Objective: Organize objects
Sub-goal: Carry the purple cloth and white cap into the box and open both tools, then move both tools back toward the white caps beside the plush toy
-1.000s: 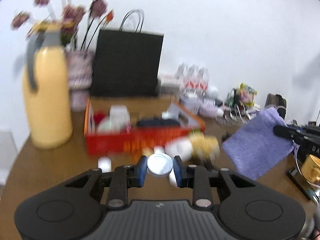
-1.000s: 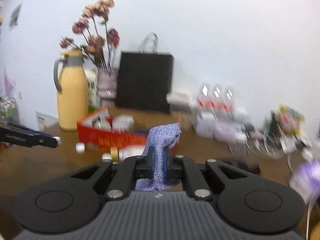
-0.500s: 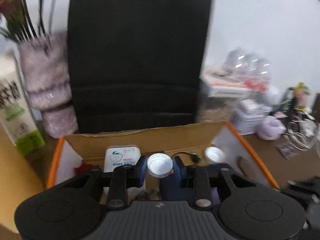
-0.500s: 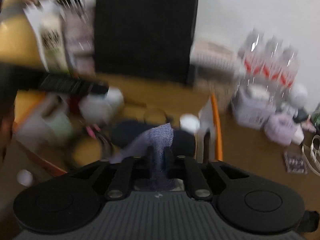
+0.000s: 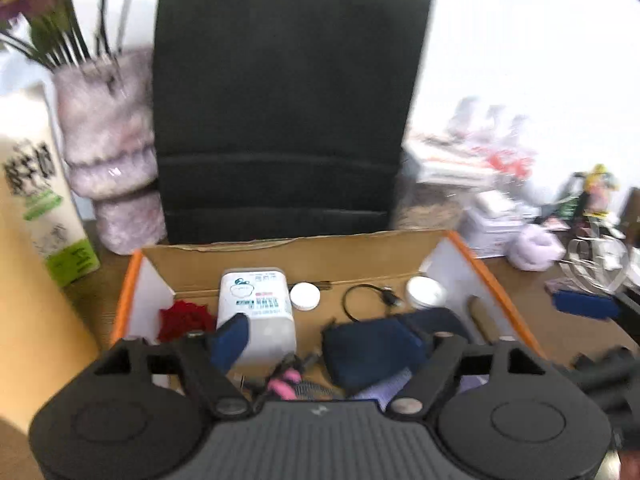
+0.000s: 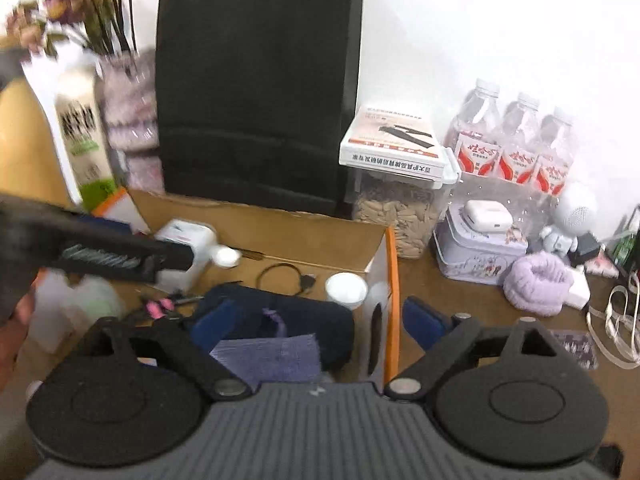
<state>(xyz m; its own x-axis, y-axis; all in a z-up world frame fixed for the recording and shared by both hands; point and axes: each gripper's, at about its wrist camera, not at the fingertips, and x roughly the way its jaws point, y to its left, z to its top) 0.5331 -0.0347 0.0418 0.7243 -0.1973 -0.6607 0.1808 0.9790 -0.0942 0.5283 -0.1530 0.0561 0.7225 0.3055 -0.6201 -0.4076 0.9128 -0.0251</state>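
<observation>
My left gripper [image 5: 324, 344] hangs over the orange-edged cardboard box [image 5: 496, 292], its jaws opening with nothing between the pads. A small white cap [image 5: 305, 297] lies loose on the box floor beside a white device [image 5: 256, 312]. Over the box's right end, my right gripper [image 6: 316, 322] has its jaws opening too. The purple cloth bag [image 6: 272, 356] lies free below them on a dark blue pouch [image 6: 280, 316]. The box's orange rim [image 6: 394, 280] runs between the right gripper's fingers.
The box also holds a black cable [image 5: 360, 300], a white cup [image 6: 346, 288] and pink clips [image 5: 284, 380]. A black paper bag [image 5: 280, 100], a vase [image 5: 108, 140] and a carton [image 5: 36, 200] stand behind. Water bottles [image 6: 516, 144], a tin [image 6: 480, 248] and a lilac scrunchie [image 6: 536, 284] crowd the right.
Both grippers moved forward from the table's front to above the box. The left one let go of the white cap and the right one released the purple bag; both now lie in the box.
</observation>
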